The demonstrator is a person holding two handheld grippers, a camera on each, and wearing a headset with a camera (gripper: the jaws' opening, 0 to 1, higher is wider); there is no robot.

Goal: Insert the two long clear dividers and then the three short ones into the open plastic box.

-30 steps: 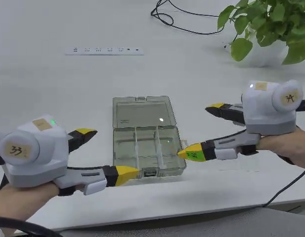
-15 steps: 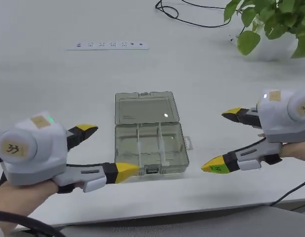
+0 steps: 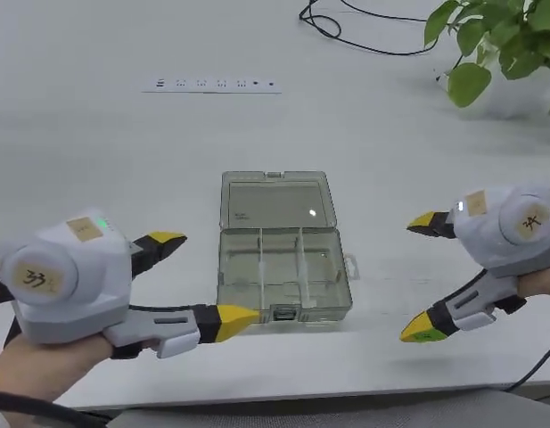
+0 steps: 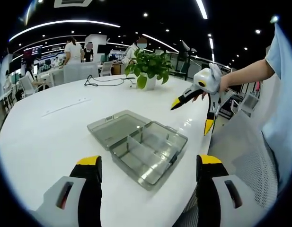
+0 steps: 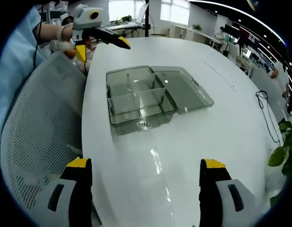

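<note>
The smoky clear plastic box [image 3: 283, 267] sits mid-table with its lid [image 3: 276, 201] laid flat behind it. Two clear dividers stand inside, running front to back; the box [image 4: 148, 151] [image 5: 136, 101] looks split into compartments in both gripper views. A small clear piece [image 3: 351, 265] lies against the box's right wall. My left gripper [image 3: 201, 279] is open at the box's front left corner, holding nothing. My right gripper [image 3: 423, 275] is open and holds nothing, well to the right of the box. Each gripper appears in the other's view: right [image 4: 192, 116], left [image 5: 102, 48].
A white power strip [image 3: 217, 85] lies far back on the table [image 3: 96, 160]. A black cable [image 3: 364, 36] and a potted plant [image 3: 502, 40] are at the back right. The table's front edge runs just below the grippers, and a mesh chair [image 5: 41, 123] sits beside it.
My right gripper has drawn back to the right, away from the box's right wall. The left gripper has stayed by the front left corner. The head camera has shifted.
</note>
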